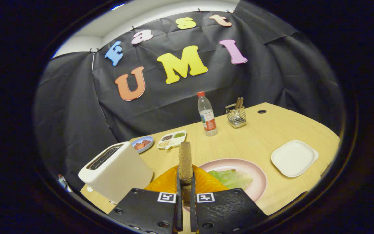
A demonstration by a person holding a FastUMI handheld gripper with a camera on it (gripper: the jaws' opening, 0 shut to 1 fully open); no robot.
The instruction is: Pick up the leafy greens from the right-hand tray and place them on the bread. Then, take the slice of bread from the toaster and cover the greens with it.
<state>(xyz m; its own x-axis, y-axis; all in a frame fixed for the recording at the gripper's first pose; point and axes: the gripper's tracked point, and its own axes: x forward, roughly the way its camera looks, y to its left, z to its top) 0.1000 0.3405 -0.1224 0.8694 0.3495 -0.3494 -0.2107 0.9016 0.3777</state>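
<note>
My gripper [185,185] is shut on a brown slice of bread [185,162], which stands on edge between the two black fingers and sticks up beyond their tips. Just past the fingers, on the right, a pink plate [258,175] holds pale green leafy greens [232,178]. An orange, ridged object [164,182] lies directly behind the held slice, partly hidden by the fingers. The white toaster [117,170] stands to the left of the fingers, its slots facing up and tilted in this view.
A white square tray [294,158] sits on the wooden table [258,136] to the right. Farther back are a water bottle [207,115], a wire holder with sticks [235,116], a divided dish of grains [172,139] and a small blue bowl [142,144].
</note>
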